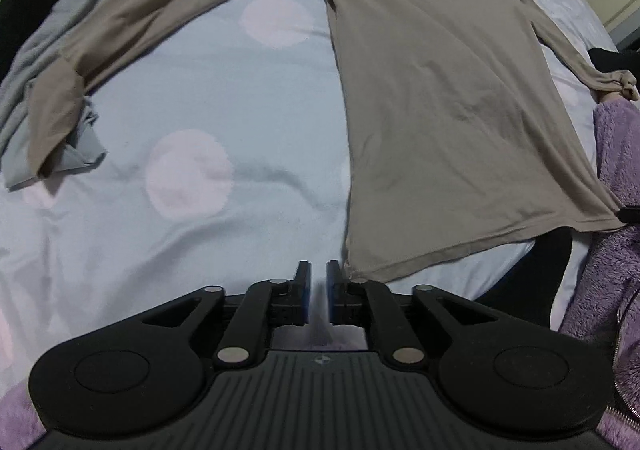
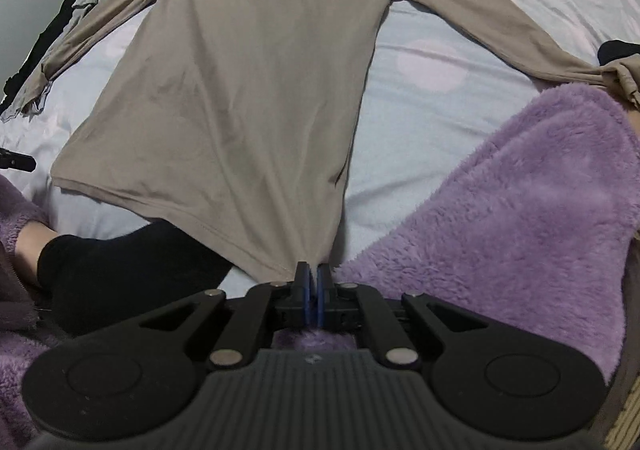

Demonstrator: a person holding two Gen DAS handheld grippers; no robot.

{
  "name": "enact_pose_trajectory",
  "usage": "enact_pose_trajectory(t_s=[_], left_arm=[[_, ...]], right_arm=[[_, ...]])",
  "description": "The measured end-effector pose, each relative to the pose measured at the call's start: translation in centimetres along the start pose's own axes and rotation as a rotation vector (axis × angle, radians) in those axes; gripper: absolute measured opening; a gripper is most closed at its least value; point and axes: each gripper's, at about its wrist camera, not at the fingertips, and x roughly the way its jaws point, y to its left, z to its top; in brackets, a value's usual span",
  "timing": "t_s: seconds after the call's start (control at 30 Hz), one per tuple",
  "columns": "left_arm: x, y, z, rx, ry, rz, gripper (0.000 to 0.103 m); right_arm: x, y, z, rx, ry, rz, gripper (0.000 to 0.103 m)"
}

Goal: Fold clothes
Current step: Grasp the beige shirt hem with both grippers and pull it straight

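A taupe long-sleeved shirt [image 1: 432, 98] lies flat on the bed, collar away from me, sleeves spread out to both sides; it also shows in the right wrist view [image 2: 248, 90]. My left gripper [image 1: 318, 270] sits at the shirt's lower left hem corner, its jaws a narrow gap apart with nothing between them; the corner lies just beside the right finger. My right gripper [image 2: 313, 272] is shut on the shirt's lower right hem corner, the cloth pulled taut into its pads.
The bed has a pale blue sheet with pink dots [image 1: 192, 178]. A grey garment [image 1: 44, 62] lies crumpled under the left sleeve. A person's purple fleece robe [image 2: 520, 202] and black-socked foot [image 2: 120, 270] rest by the hem.
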Motion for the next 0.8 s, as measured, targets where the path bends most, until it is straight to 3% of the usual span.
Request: enact_pose_trajectory(t_s=[0.07,0.27,0.3,0.33,0.4,0.6,0.7,0.8], left_arm=[[0.5,-0.3,0.5,-0.002,0.015,-0.017,0.024],[3.3,-2.2,1.6,0.048,0.061,-0.003,0.028],[3.8,-2.4,1.6,0.055,0.070,0.004,0.027],[4.2,-2.6,1.5,0.062,0.074,0.006,0.014],[4.2,-2.8,1.4,0.074,0.071,-0.010,0.005],[-2.7,-1.4,1.1,0.055,-0.019,-0.116,0.002],[-5.4,-0.6,1.0,0.069,-0.015,-0.088,0.002],[-5.2,-0.3,0.8,0.074,0.025,-0.070,0.002]], right_arm=[[0.3,0.1,0.1,-0.004,-0.003,0.002,0.004],[0.7,0.3,0.1,-0.001,-0.008,0.015,0.004],[0.7,0.3,0.1,0.001,-0.009,0.017,0.004],[0.7,0.3,0.0,0.003,-0.011,0.020,0.004],[0.6,0.2,0.0,0.013,-0.016,0.024,0.004],[-3.1,-1.6,0.7,0.095,-0.081,0.098,0.004],[-4.9,-2.2,1.0,0.120,-0.081,0.126,0.004],[-4.5,-1.7,1.0,0.099,-0.052,0.123,0.004]])
